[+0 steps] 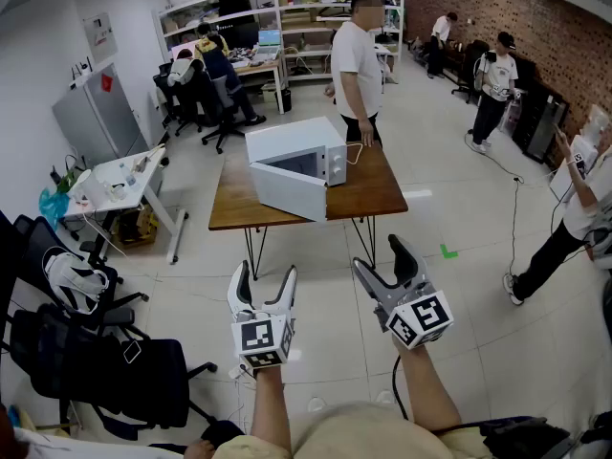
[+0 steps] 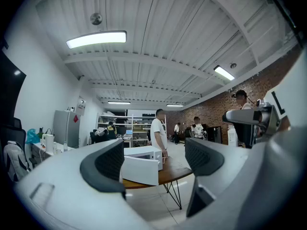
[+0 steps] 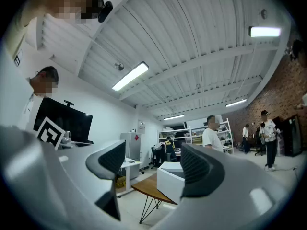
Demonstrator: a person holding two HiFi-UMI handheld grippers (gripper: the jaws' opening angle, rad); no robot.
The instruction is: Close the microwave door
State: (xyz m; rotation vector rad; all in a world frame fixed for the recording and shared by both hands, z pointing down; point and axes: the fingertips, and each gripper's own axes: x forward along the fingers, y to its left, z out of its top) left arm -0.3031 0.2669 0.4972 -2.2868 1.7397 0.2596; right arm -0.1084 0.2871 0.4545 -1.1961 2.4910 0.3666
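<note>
White microwave point(image 1: 330, 146) sits on the wooden table point(image 1: 373, 194), well ahead of the left gripper point(image 1: 266, 273) and right gripper point(image 1: 380, 256), both spread wide and empty, and shoving its open door point(image 1: 287, 191) too hard could slide the oven instead of latching it.

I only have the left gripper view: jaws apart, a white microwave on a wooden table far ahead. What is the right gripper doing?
Observer: The right gripper is open and empty, aimed at the same white box-shaped microwave.
Operator: How near are we?
Observer: Head view shows it and the left gripper over pale tiled floor, well short of the brown wooden table.
Operator: Anything on that floor?
Observer: A small green tape mark lies right of the table's legs.
</note>
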